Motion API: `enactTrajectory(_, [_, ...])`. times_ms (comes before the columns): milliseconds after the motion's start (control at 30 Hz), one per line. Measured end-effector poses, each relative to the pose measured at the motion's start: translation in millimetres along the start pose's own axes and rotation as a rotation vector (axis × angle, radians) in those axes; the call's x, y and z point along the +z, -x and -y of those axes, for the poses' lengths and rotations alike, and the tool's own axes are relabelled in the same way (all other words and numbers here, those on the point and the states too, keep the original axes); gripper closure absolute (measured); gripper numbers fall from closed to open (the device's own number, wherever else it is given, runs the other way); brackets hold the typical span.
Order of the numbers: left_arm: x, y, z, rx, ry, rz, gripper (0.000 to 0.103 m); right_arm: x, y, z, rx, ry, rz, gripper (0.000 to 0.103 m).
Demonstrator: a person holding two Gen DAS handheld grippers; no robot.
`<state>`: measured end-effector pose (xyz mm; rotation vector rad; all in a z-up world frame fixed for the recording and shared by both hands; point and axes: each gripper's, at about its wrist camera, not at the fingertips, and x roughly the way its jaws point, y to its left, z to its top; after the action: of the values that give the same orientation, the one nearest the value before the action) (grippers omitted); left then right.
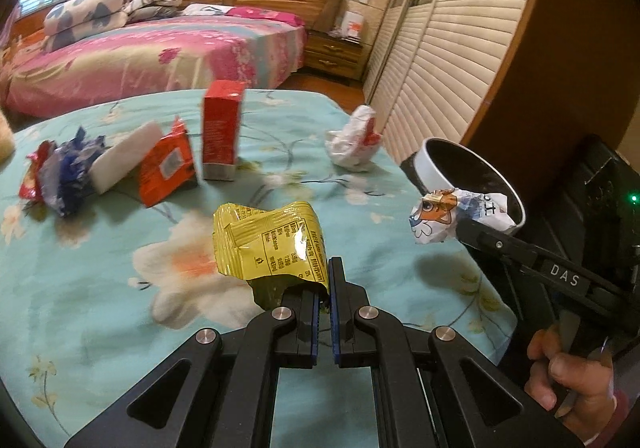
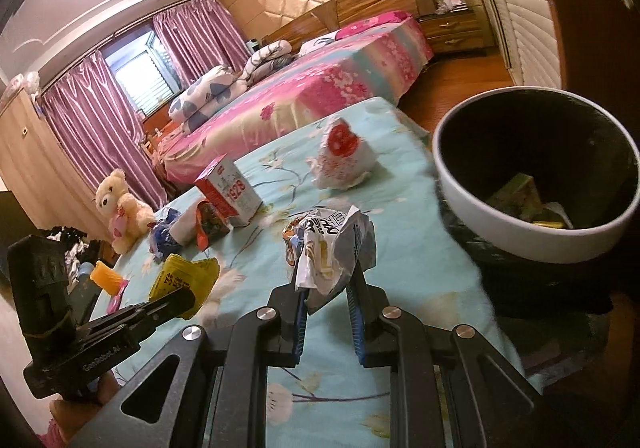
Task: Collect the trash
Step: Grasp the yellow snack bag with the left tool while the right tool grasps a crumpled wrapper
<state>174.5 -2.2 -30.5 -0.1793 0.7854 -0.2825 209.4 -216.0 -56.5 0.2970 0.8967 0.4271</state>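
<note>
My left gripper is shut on the lower edge of a yellow snack wrapper, held just above the teal flowered cloth. In the right wrist view the same yellow wrapper hangs from the left gripper at the lower left. My right gripper is shut on a crumpled white printed wrapper. This white wrapper hangs at the near rim of the white-rimmed black bin. The bin stands at the table's right edge and holds some trash.
On the cloth stand a red carton, an orange packet, a white foam block, blue and red wrappers and a crumpled white bag. A teddy bear sits far left. A pink bed lies behind.
</note>
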Motion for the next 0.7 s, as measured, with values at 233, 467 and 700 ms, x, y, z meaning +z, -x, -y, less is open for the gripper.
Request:
enactTrajectory(233, [2.4,-10.0,22.5,-0.023,-0.019,-0.004,0.101,2.4,15.6,18.5,-0.024,-0.02,0.025,0.085])
enactTrajectory(467, [6.1,-22.9,50.8,-0.051,-0.069,-0.013,0.101,6.3,31.1,38.3,-0.054,-0.04,0.055,0.085])
enactTrajectory(700, [12.8,-36.4,73.3,-0.081,-0.111,-0.021,0.101,12.7,42.5,57.5,-0.088,-0.067,0.084,0.085])
